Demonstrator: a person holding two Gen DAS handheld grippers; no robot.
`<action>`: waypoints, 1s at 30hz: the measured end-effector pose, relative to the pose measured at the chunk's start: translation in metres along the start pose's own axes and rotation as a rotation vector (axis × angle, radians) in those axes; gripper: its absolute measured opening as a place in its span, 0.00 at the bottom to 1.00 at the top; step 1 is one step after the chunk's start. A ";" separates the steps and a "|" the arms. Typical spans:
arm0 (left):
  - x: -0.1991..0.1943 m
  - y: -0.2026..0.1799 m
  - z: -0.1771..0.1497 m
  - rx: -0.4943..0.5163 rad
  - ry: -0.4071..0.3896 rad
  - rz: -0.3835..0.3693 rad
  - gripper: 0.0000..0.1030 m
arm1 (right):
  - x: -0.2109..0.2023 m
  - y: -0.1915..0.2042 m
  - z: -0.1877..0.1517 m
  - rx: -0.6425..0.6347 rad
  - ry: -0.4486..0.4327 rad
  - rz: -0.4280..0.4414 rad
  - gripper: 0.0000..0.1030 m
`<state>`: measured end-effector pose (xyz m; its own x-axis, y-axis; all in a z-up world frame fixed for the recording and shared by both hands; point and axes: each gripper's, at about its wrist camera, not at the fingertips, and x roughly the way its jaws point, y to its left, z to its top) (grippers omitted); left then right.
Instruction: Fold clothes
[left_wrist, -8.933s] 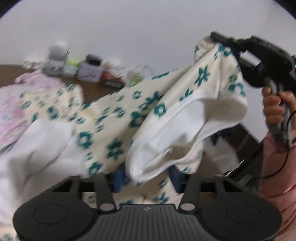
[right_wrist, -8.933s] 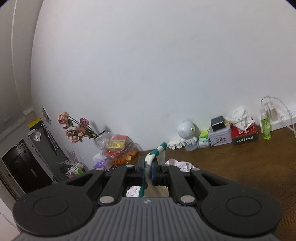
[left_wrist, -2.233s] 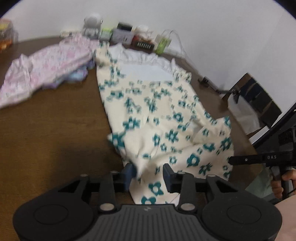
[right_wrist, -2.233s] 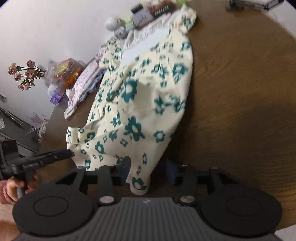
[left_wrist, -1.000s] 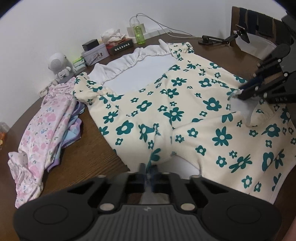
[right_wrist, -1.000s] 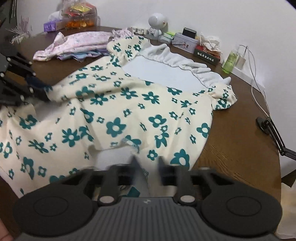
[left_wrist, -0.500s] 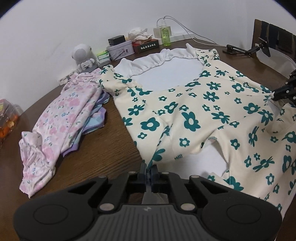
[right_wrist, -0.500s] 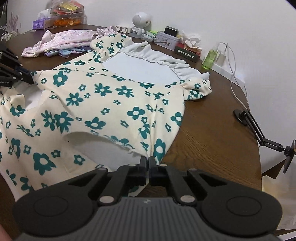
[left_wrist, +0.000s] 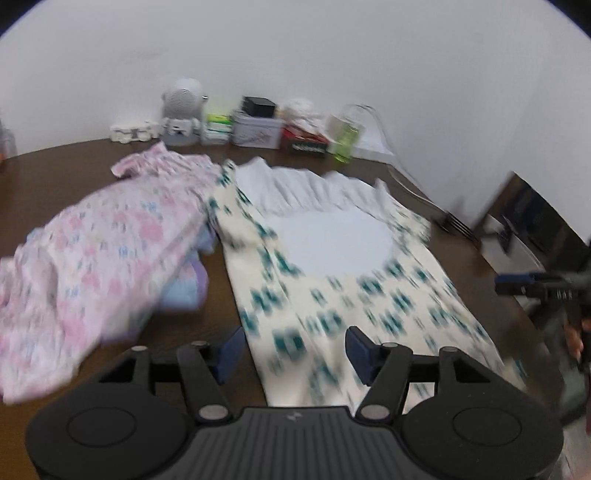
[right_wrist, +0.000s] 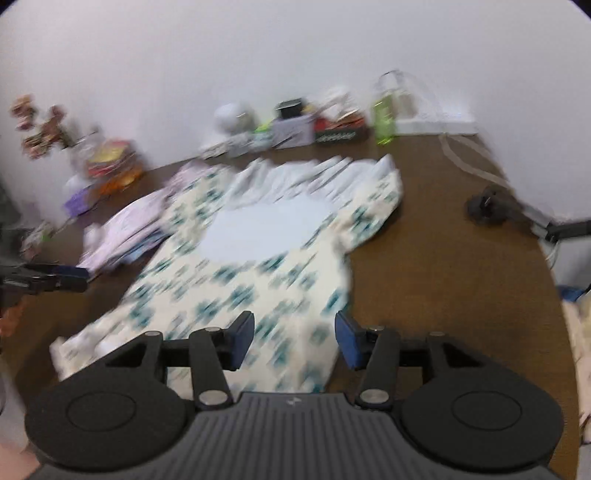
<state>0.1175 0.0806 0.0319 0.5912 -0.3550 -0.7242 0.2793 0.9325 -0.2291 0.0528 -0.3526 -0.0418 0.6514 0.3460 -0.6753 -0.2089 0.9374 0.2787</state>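
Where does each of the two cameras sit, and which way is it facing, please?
Left wrist: on the left gripper, jaws open, facing the wall across the floral garment and pink clothes; the right gripper shows at the right edge.
Right wrist: on the right gripper, jaws open, facing the same wall over the floral garment; the left gripper shows at the left edge.
Shared: the garment, the wooden table and the green bottle.
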 end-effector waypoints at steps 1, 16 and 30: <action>0.015 0.002 0.008 -0.007 0.015 0.023 0.54 | 0.014 -0.005 0.008 0.010 0.009 -0.016 0.47; 0.101 0.028 0.055 -0.048 0.029 0.113 0.40 | 0.107 -0.022 0.035 0.027 0.033 -0.064 0.43; 0.100 0.042 0.055 -0.063 -0.004 0.157 0.09 | 0.115 -0.016 0.034 0.040 0.020 -0.073 0.15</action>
<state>0.2298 0.0808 -0.0140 0.6268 -0.2043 -0.7519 0.1351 0.9789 -0.1534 0.1559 -0.3298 -0.1003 0.6488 0.2783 -0.7083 -0.1318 0.9578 0.2556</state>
